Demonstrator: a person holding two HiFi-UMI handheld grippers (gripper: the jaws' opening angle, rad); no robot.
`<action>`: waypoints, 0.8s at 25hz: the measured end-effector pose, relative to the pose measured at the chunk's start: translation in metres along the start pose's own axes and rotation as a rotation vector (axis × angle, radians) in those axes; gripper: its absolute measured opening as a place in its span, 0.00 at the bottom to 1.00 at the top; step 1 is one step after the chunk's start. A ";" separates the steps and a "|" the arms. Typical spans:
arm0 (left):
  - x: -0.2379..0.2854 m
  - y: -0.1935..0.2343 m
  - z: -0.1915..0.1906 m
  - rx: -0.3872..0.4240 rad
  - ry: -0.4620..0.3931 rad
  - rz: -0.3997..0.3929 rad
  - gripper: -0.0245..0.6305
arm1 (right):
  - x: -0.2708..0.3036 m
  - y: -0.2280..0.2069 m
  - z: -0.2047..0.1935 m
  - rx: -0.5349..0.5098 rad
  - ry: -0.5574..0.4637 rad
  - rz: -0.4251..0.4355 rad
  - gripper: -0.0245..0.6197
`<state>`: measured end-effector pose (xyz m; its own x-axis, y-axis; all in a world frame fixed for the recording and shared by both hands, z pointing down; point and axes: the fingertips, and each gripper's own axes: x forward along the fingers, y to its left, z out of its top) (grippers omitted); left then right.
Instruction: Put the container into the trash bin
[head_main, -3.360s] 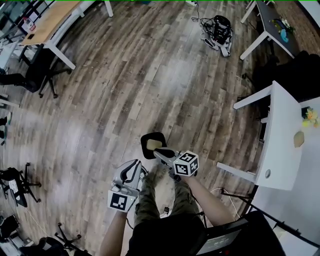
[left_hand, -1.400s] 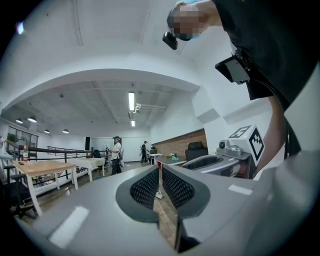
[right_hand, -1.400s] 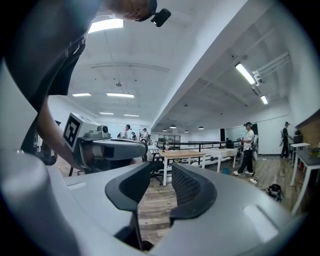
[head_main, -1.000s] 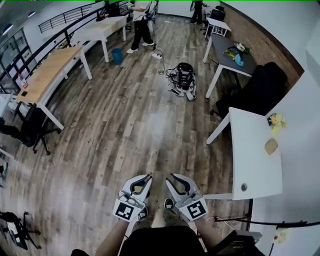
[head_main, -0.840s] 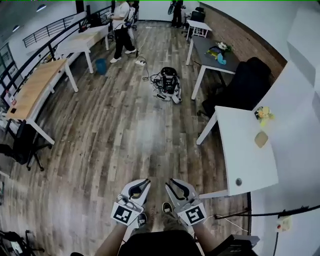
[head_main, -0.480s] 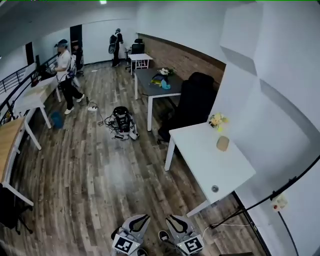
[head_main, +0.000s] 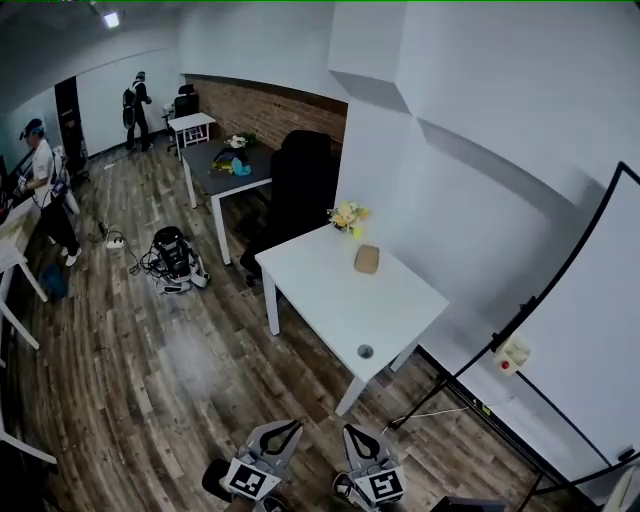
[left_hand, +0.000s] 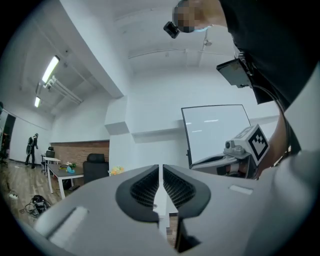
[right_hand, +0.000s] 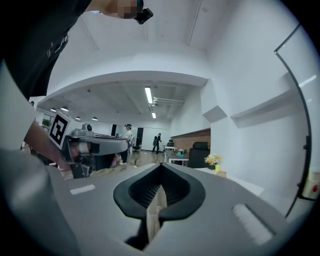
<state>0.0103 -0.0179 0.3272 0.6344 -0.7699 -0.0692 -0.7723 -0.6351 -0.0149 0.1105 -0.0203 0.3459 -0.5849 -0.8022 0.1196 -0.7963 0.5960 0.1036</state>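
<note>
left gripper (head_main: 285, 432) and right gripper (head_main: 355, 437) hang level just short of the white table (head_main: 340, 300), jaws closed on nothing, likely idle, since neither container nor trash bin is in view.

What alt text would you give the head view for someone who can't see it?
A grey left gripper and right gripper, both shut and empty, point across a wood-plank floor toward a white rectangular table holding yellow flowers and a small tan object.
</note>
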 end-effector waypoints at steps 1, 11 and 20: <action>0.008 -0.011 0.000 -0.005 0.004 -0.003 0.07 | -0.007 -0.012 0.001 -0.001 0.004 -0.010 0.05; 0.094 -0.092 -0.010 0.001 0.086 -0.135 0.07 | -0.054 -0.103 -0.008 0.019 -0.006 -0.074 0.05; 0.139 -0.115 -0.023 -0.007 0.101 -0.171 0.07 | -0.063 -0.138 -0.033 0.045 0.013 -0.075 0.05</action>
<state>0.1882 -0.0528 0.3420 0.7566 -0.6530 0.0338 -0.6530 -0.7572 -0.0109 0.2622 -0.0508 0.3571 -0.5212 -0.8440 0.1263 -0.8442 0.5316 0.0686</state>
